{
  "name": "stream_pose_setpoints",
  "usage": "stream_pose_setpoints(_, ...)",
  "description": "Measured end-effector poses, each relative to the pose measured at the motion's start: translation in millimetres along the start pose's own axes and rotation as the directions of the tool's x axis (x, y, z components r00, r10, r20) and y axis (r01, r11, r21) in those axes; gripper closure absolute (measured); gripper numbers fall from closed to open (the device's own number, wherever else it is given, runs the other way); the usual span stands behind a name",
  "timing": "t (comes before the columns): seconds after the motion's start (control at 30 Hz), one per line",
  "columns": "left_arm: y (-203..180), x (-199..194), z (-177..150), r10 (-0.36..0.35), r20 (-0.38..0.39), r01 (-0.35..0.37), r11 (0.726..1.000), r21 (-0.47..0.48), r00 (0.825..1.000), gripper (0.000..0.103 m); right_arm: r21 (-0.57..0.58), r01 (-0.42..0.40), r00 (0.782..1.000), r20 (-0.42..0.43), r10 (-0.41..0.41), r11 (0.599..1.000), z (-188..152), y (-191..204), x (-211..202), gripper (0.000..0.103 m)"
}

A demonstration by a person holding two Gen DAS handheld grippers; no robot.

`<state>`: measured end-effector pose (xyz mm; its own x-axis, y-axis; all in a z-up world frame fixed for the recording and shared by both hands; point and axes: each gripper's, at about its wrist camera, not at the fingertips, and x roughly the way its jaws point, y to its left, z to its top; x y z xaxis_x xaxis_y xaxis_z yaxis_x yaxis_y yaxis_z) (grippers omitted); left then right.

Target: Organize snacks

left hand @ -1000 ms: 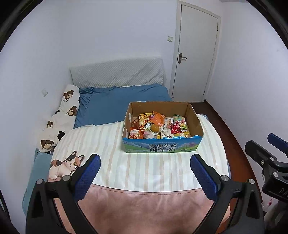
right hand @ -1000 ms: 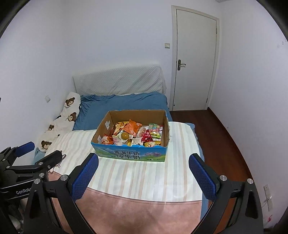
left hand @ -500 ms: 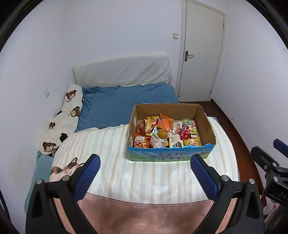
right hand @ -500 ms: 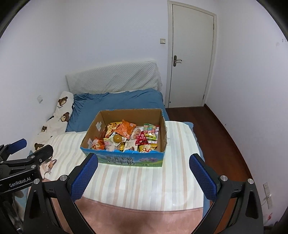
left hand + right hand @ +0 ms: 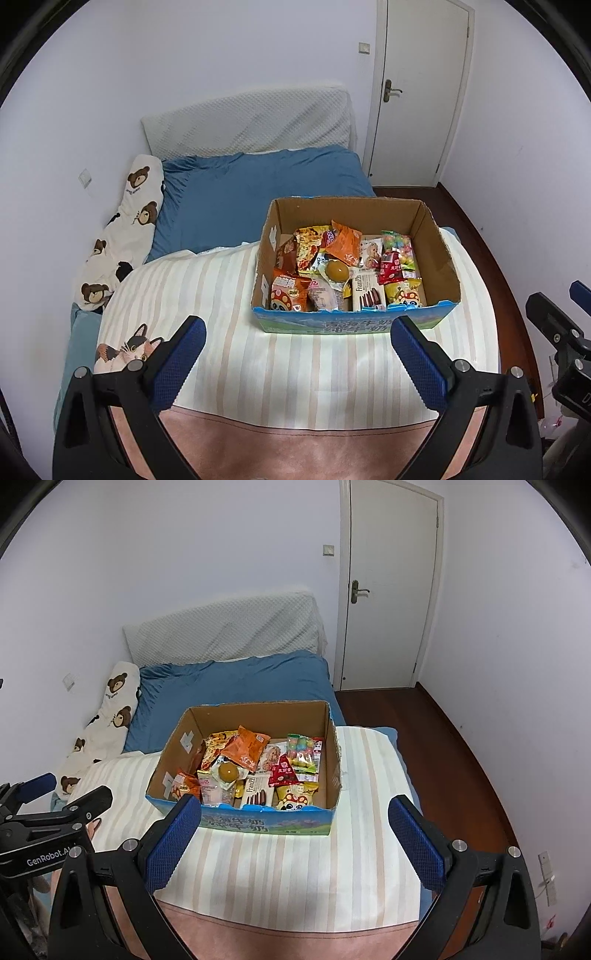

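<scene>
An open cardboard box (image 5: 441, 266) with a blue printed front stands on the striped blanket (image 5: 229, 295) of a bed. It holds several snack packets, among them an orange packet (image 5: 345, 242), a yellow jelly cup (image 5: 334, 270) and a white Franzzi biscuit pack (image 5: 365, 293). The box also shows in the right wrist view (image 5: 334, 764). My left gripper (image 5: 297, 354) is open and empty, hanging before the box's front. My right gripper (image 5: 293, 834) is open and empty too, just short of the box front.
A bear-print pillow (image 5: 125, 229) lies along the left wall. Blue bedding (image 5: 258, 184) and a white headboard cushion (image 5: 247, 123) lie behind the box. A shut white door (image 5: 417, 92) and dark wood floor (image 5: 443, 738) are to the right. A cat-print cloth (image 5: 125, 347) lies at near left.
Both grippers have moved forward toward the box, which now looks larger and closer in both views. Both stay open.
</scene>
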<state>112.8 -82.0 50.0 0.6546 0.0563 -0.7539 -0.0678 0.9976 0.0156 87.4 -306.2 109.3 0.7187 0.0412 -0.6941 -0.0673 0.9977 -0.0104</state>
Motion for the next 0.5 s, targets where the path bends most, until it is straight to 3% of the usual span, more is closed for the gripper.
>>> stream_pose_setpoints(0.5, -0.5, 5.7, 1.0, -0.008, -0.007, 0.008, 1.0, 0.002, 1.0, 0.0, 0.007, 0.019, 1.0, -0.013, -0.019, 1.0, -0.3, -1.0, 11.1, 0.0)
